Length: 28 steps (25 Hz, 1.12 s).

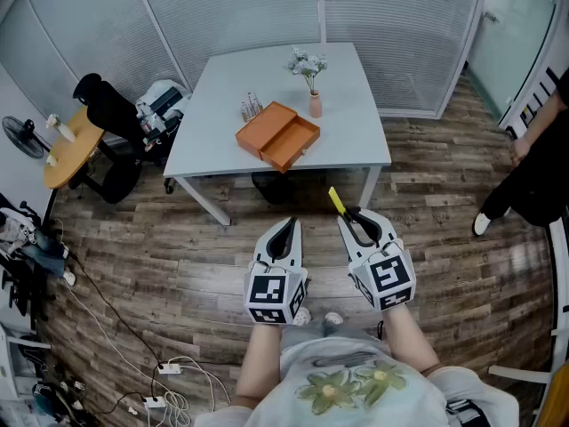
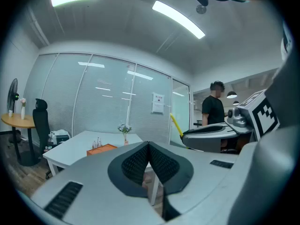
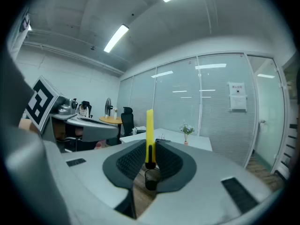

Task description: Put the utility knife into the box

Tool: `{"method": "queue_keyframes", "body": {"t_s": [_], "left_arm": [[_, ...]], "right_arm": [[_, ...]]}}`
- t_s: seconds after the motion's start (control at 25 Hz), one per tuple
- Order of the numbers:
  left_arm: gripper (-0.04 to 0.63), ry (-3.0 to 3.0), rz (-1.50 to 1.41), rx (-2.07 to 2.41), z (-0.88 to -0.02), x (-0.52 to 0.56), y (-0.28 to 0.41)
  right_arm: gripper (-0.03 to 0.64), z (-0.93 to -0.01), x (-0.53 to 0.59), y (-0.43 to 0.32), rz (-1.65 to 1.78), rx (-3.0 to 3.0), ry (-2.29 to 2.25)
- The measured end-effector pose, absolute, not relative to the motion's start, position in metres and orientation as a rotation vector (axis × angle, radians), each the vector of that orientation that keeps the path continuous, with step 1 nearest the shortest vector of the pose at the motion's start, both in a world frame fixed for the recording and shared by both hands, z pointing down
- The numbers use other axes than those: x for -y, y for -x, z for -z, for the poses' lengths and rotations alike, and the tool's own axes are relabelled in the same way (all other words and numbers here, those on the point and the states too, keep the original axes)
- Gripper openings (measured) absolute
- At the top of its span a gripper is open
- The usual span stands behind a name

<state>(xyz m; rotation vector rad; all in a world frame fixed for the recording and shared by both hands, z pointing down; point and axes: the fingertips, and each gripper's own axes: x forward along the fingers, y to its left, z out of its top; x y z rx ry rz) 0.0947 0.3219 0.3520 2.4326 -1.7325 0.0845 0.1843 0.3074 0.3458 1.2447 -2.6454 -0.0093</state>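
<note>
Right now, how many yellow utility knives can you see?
1. The yellow utility knife sits clamped in the right gripper, short of the white rectangular table. None shows on that table or in the open orange box, though its inside is hard to make out.

An office: frosted glass partitions, black swivel chair, white table, ceiling strip lights.

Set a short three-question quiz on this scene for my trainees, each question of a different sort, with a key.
1. True or false: the orange box on the white table is closed.
2. The right gripper holds: A) nothing; B) a yellow utility knife; C) a spoon.
3. What stands between the jaws of the left gripper?
Key: 1 false, it lies open; 2 B; 3 nothing, they are together.
</note>
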Motion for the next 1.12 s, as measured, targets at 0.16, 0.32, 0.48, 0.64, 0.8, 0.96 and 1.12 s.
{"method": "queue_keyframes", "body": {"t_s": [0.16,0.32,0.48,0.64,0.8,0.96,1.12], "left_arm": [[0.000,-2.431,-0.083,1.733,-0.355,-0.322,-0.106],[0.000,-2.432,-0.101,1.752,-0.359,-0.320,-0.111],[0.000,-2.421,-0.109,1.753,-0.363,-0.310,-0.111],[0.000,-2.408,-0.111,1.747,-0.372,-0.288,-0.106],[0.000,-2.401,-0.113,1.746,-0.380,-0.259,-0.096],[0.000,-2.405,-0.106,1.746,-0.380,-0.217,-0.078],[0.000,-2.425,-0.095,1.741,-0.373,-0.164,-0.058]], "right_arm": [[0.067,-0.351,-0.309,-0.193,0.002,2.657,-1.232],[0.067,-0.356,-0.306,-0.197,-0.003,2.670,-1.208],[0.069,-0.360,-0.296,-0.194,0.008,2.674,-1.185],[0.069,-0.368,-0.274,-0.186,0.005,2.665,-1.159],[0.069,-0.374,-0.243,-0.179,0.016,2.649,-1.152],[0.069,-0.374,-0.200,-0.164,0.026,2.637,-1.160],[0.069,-0.370,-0.150,-0.145,0.042,2.629,-1.171]]}}
